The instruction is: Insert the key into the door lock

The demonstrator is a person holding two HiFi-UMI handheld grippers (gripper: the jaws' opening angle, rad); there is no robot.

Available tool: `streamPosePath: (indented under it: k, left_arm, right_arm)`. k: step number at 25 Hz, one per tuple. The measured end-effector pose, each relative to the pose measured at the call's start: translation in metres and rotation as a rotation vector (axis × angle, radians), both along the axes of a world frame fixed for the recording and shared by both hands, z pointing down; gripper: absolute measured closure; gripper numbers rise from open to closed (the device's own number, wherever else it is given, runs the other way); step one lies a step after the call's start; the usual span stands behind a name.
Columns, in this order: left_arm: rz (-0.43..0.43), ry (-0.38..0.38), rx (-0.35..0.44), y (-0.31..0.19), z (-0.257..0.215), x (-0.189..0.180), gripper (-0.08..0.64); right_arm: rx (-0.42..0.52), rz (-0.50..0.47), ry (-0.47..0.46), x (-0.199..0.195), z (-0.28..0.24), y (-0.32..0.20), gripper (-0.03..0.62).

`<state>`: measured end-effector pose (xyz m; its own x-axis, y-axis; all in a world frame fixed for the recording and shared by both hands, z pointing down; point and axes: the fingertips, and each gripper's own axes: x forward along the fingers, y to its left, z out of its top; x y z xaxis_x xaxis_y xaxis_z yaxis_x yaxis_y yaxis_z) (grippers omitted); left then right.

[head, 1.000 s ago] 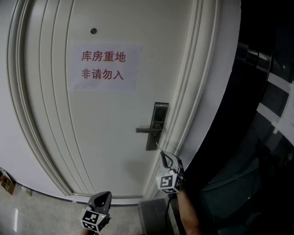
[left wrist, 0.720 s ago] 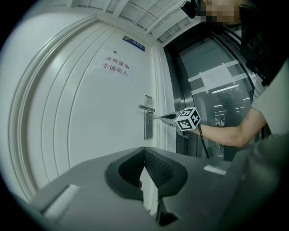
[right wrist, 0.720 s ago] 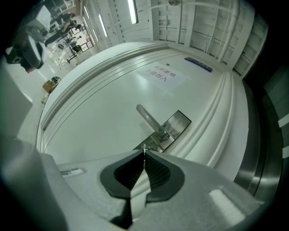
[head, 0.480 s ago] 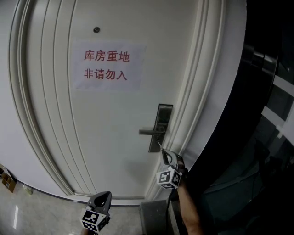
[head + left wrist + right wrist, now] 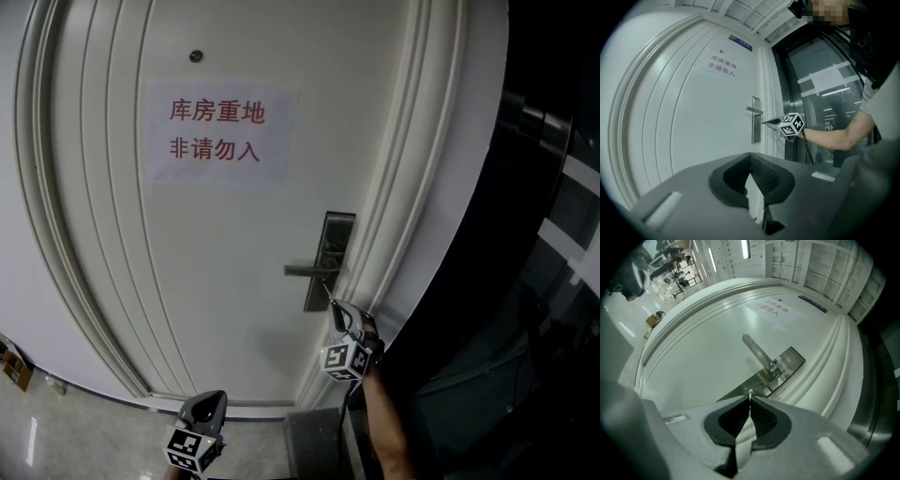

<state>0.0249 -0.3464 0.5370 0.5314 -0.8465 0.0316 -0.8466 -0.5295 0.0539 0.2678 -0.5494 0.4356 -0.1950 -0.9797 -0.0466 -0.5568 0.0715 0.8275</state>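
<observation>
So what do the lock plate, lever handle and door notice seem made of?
Lock plate: brushed metal, probably steel, with a dull grey sheen. Lever handle: matching satin metal. Notice: thin white paper, matte, printed red.

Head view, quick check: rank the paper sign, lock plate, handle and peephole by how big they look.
1. Paper sign
2. Lock plate
3. Handle
4. Peephole

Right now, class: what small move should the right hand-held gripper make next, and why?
Probably ease the right hand-held gripper straight forward toward the door: its jaws are shut on the key, whose tip appears to sit at the keyhole in the lock plate, below the handle.
</observation>
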Motion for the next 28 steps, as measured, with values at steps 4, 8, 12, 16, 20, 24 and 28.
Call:
streamPosePath:
  k: [4, 8, 12, 16, 20, 24, 28]
  left_arm:
    - [-0.001, 0.004, 0.000, -0.003, 0.001, 0.001, 0.558]
    - [0.006, 0.005, -0.001, -0.006, 0.000, 0.002, 0.558]
    - [0.010, 0.006, -0.003, -0.009, 0.000, 0.003, 0.558]
    - [0.012, 0.005, -0.002, -0.010, 0.000, 0.005, 0.558]
    - [0.017, 0.005, -0.004, -0.010, 0.001, 0.006, 0.558]
    - [0.012, 0.008, -0.006, -0.008, 0.001, 0.004, 0.558]
    - [0.009, 0.006, -0.005, -0.009, 0.001, 0.000, 0.558]
  right_arm:
    - [0.001, 0.005, 0.010, 0.001, 0.000, -0.004, 0.581]
    - [-0.002, 0.003, 0.002, 0.001, -0.001, -0.005, 0.580]
    - [0.002, -0.003, 0.004, 0.002, -0.002, -0.004, 0.580]
    - [0.003, -0.006, 0.005, 0.002, -0.002, -0.004, 0.580]
    - [0.009, -0.005, 0.004, 0.001, -0.002, -0.005, 0.580]
    - [-0.003, 0.002, 0.007, 0.001, -0.001, -0.007, 0.580]
    - [-0.004, 0.008, 0.019, -0.001, -0.001, -0.008, 0.580]
